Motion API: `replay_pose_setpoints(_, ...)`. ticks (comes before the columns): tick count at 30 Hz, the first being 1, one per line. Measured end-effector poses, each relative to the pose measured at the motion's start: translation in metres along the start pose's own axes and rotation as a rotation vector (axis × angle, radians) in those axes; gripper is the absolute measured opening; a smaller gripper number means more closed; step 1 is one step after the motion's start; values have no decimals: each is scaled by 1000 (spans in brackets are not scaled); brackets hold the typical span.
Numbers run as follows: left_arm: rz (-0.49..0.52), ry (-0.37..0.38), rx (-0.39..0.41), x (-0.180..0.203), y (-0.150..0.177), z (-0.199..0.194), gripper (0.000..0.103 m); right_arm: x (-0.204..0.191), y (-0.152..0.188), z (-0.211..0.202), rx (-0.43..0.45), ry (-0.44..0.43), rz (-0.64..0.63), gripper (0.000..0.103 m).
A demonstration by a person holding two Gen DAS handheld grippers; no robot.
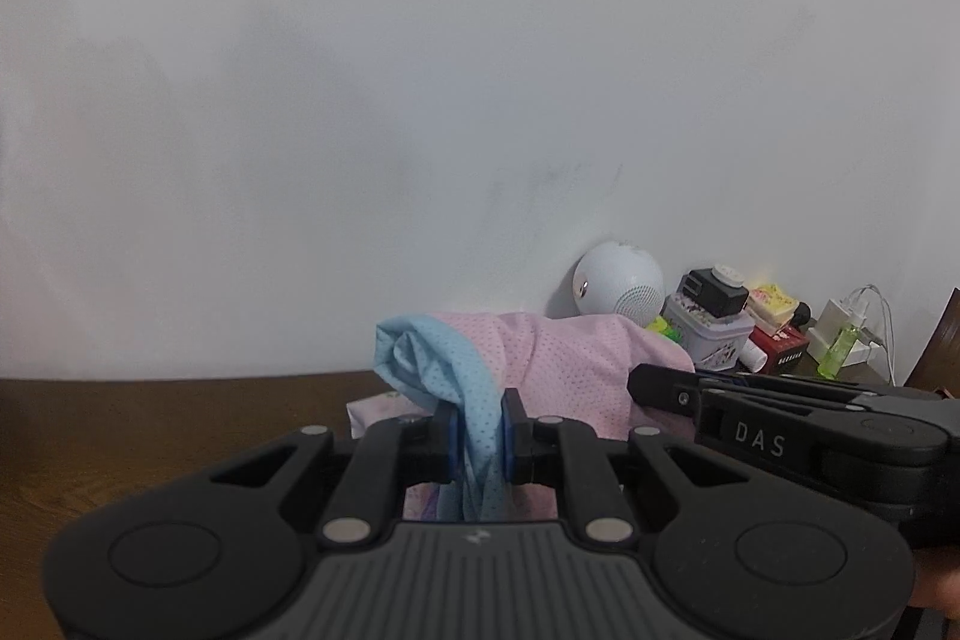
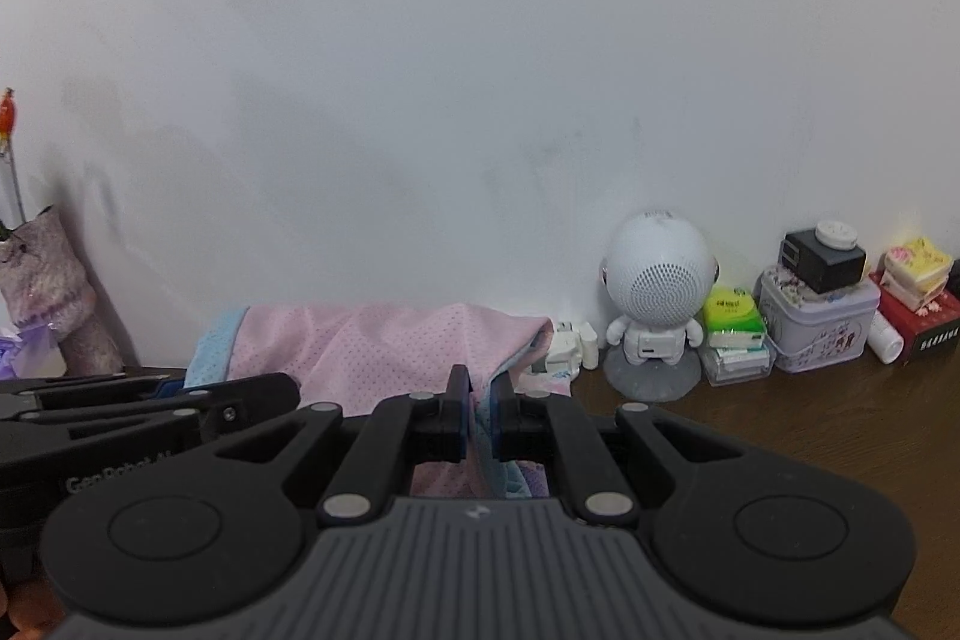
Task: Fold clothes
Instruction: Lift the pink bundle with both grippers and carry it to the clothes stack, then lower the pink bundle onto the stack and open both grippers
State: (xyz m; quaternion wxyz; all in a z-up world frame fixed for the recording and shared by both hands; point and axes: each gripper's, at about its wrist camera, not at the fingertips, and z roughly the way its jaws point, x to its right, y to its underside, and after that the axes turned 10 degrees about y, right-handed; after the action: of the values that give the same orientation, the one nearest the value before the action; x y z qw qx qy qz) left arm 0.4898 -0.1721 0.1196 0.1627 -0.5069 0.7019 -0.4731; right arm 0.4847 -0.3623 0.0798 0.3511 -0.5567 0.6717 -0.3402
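A pink mesh garment (image 1: 564, 370) with a light blue band is held up over the brown table (image 1: 150, 430), stretched between both grippers. My left gripper (image 1: 480, 430) is shut on the blue band, which bunches between its blue pads. In the right wrist view the same pink garment (image 2: 384, 346) spans leftwards from my right gripper (image 2: 480, 400), which is shut on its pink and blue edge. Each gripper shows in the other's view: the right gripper (image 1: 660, 388) at the right side, the left gripper (image 2: 282, 391) at the left side. Cloth hangs below both sets of jaws.
A white wall stands close behind. Along it sit a white robot-shaped speaker (image 2: 654, 280), a green tissue pack (image 2: 735, 316), a tin (image 2: 819, 322) with a black box on top, a red box (image 2: 924, 322) and white chargers (image 2: 570, 346). A knitted holder (image 2: 48, 286) stands at the far left.
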Motion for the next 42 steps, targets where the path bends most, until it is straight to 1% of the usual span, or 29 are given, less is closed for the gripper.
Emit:
replay_pose_setpoints(3, -14, 2, -17, -2, 2, 13, 12, 0, 4, 12, -22, 2, 10, 6)
replay_pose_setpoints(6, -26, 4, -25, -9, 1, 6, 12, 0, 8, 19, -34, -1, 20, 6)
replay_pose_setpoints(13, -51, 3, -27, -16, 3, 8, 14, 0, 8, 26, -43, -10, 45, 6)
replay_pose_setpoints(15, -70, 5, -20, -18, 3, 11, 20, 2, 9, 28, -44, -12, 62, 7)
replay_pose_setpoints(18, -74, 7, -5, -20, 5, 12, 25, 7, 10, 30, -35, -19, 102, 9)
replay_pose_setpoints(21, -84, 13, 7, -24, 6, 9, 29, 13, 10, 31, -33, -22, 129, 14)
replay_pose_setpoints(23, -96, 17, 15, -28, 6, 6, 31, 19, 12, 29, -32, -34, 151, 15)
replay_pose_setpoints(25, -109, 20, 26, -33, 6, 1, 33, 25, 13, 27, -25, -41, 170, 19)
replay_pose_setpoints(32, -129, 30, 41, -43, 6, -3, 33, 39, 16, 24, -23, -30, 173, 19)
replay_pose_setpoints(38, -139, 37, 57, -50, 3, -10, 40, 36, 17, 26, -23, -27, 168, 19)
replay_pose_setpoints(42, -130, 31, 63, -56, 3, -15, 40, 36, 17, 26, -22, -25, 169, 19)
